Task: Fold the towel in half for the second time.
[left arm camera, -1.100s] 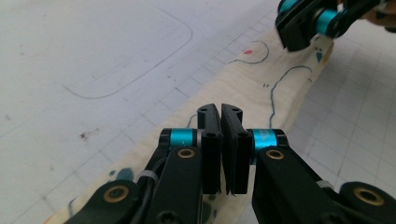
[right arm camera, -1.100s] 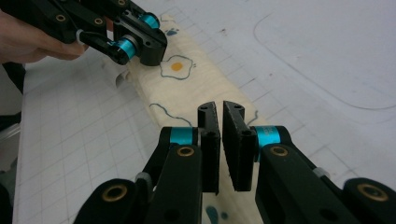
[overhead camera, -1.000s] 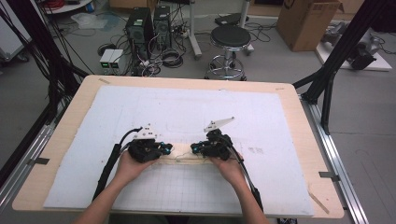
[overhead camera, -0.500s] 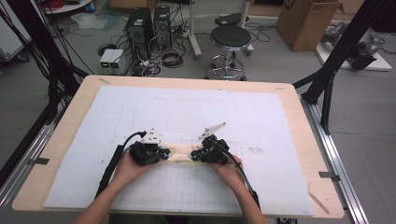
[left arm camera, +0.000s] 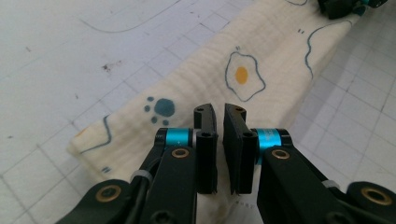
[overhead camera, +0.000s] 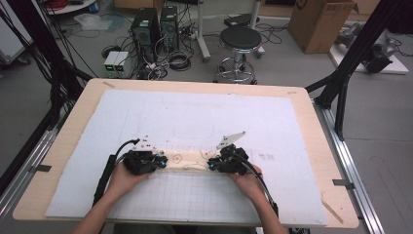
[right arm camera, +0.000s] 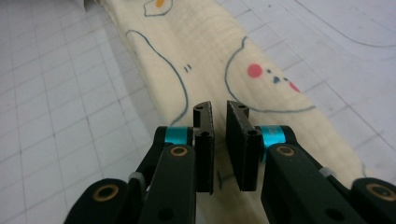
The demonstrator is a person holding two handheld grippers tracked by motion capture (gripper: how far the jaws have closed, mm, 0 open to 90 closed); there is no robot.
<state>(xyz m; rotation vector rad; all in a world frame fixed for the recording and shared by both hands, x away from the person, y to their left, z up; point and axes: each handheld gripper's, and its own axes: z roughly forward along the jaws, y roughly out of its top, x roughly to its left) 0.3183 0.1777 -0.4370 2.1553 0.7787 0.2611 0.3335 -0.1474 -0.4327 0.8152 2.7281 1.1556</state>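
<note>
Two grippers at folded cloth strip point(overhead camera: 187, 162), near-centre of table point(overhead camera: 311, 126). Left gripper point(left arm camera: 219, 122) and right gripper point(right arm camera: 219, 119): jaws just opening, narrow gap, nothing pinched; cloth lies flat below. Step judged: release after fold. Next: lift clear without snagging fabric.

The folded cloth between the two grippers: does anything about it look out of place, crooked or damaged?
Nothing stands out. The cloth lies flat on the white mat as a long, evenly folded strip, with no tear or stain visible. The left gripper and right gripper sit over its two ends, jaws slightly apart and having just been opening, nothing pinched.
</note>
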